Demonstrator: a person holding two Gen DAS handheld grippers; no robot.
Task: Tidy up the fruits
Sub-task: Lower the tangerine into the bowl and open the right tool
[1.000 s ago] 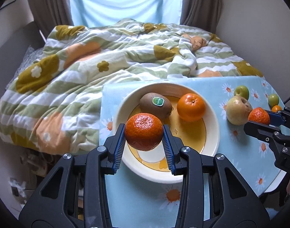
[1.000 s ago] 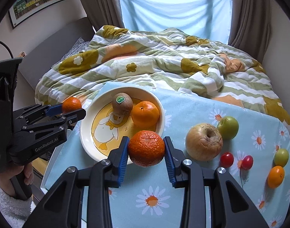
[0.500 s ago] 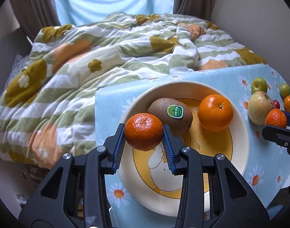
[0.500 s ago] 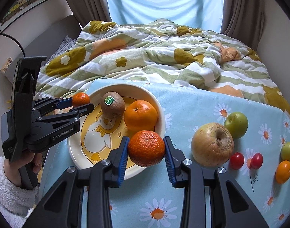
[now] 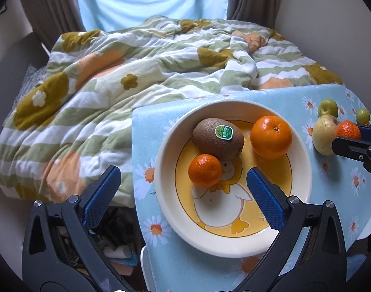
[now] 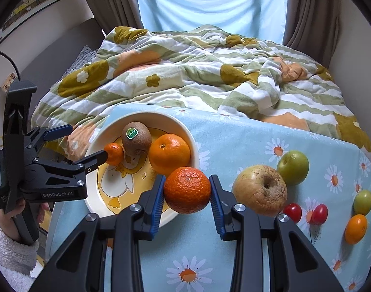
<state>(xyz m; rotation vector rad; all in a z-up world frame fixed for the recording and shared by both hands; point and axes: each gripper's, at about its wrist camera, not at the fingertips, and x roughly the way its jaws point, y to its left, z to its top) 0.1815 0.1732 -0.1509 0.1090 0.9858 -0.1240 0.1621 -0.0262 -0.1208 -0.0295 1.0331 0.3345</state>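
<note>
Left gripper point(image 5: 183, 185) has just sprung wide, releasing the small orange mandarin point(image 5: 204, 170) into the cream duck-print bowl point(image 5: 304, 160), touching the brown stickered kiwi point(image 5: 218, 138). Right gripper point(image 6: 187, 192) is clenched on a bumpy orange tangerine point(image 6: 187, 189) over the bowl's near right rim above the bench point(image 6: 234, 141).

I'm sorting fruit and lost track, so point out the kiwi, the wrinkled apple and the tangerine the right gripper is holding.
kiwi point(image 5: 218, 138), left wrist view, brown skin beside its sticker.
wrinkled apple point(image 6: 259, 189), right wrist view, shrivelled top.
tangerine point(image 6: 187, 189), right wrist view, front of peel.
</note>
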